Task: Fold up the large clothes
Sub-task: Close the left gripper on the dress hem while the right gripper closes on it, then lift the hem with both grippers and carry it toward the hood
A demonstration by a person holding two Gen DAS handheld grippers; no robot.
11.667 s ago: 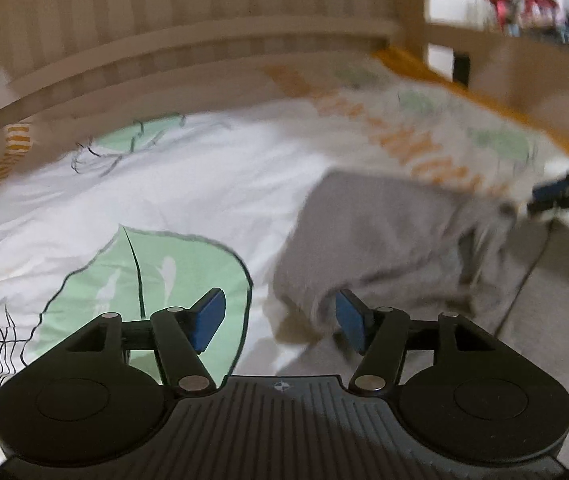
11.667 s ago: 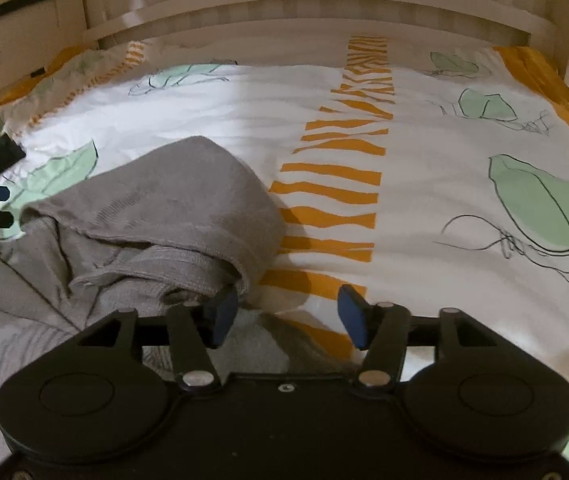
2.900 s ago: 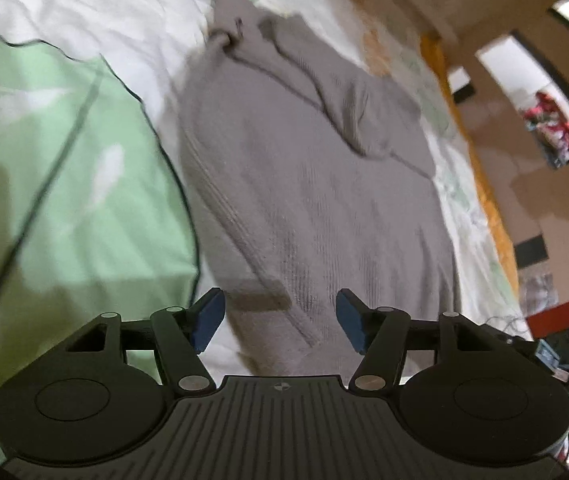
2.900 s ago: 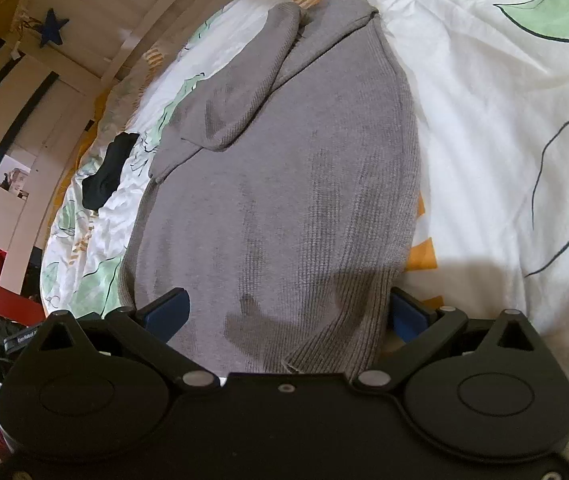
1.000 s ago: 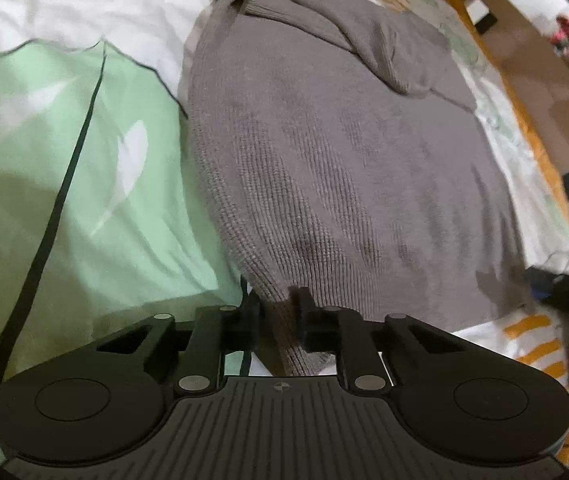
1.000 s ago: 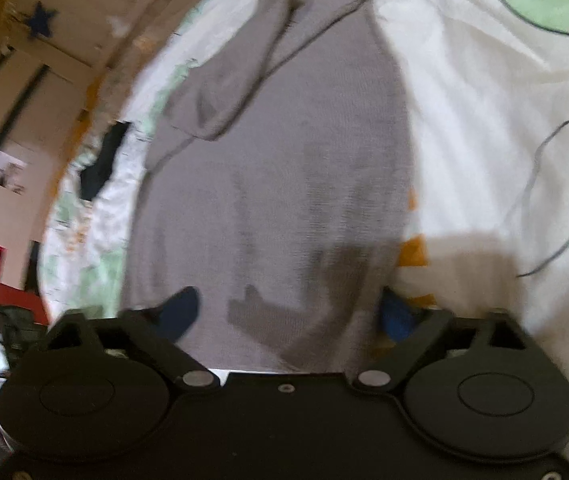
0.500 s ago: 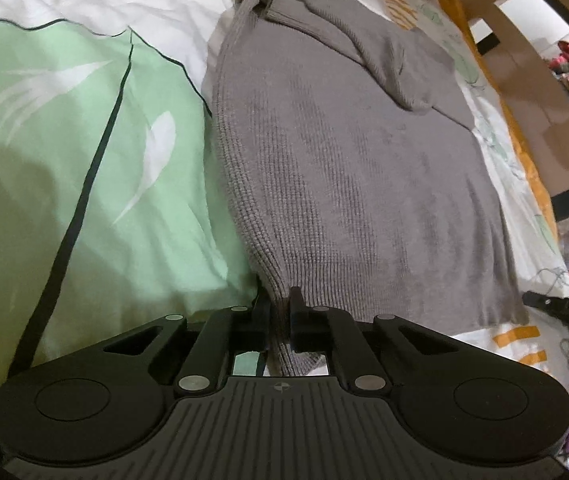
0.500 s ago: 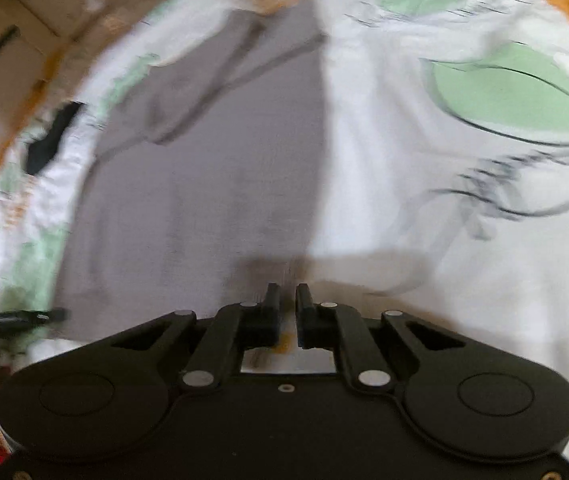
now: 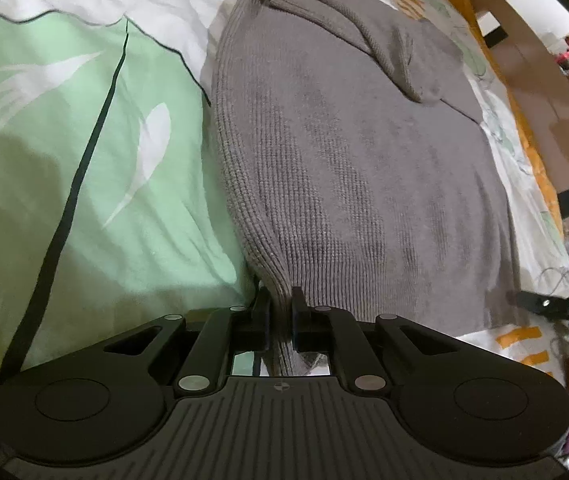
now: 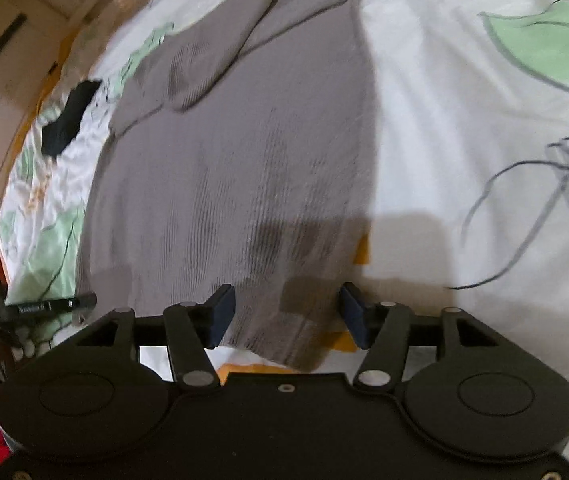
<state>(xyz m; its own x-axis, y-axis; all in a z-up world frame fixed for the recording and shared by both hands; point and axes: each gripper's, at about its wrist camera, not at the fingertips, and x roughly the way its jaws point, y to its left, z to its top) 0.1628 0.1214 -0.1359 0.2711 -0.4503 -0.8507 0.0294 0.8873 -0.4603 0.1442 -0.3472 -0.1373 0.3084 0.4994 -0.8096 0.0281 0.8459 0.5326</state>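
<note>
A: In the left wrist view, your left claw (image 9: 280, 314) at bottom centre is pinched narrow on the near left corner of the grey sweater (image 9: 364, 168). The knit bunches between the pads, probably so that corner can be lifted for a fold.

B: The sweater lies flat up the middle of the frame on the leaf-print bed sheet (image 9: 84, 140), one sleeve (image 9: 380, 36) folded across it at upper right.

A: In the right wrist view, your right claw (image 10: 284, 316) is half wide and opening. The hem corner sits between the pads, but neither presses it.

B: So one corner is secured and the other is not gripped. A dark item (image 10: 66, 118) lies at upper left, well apart.
</note>
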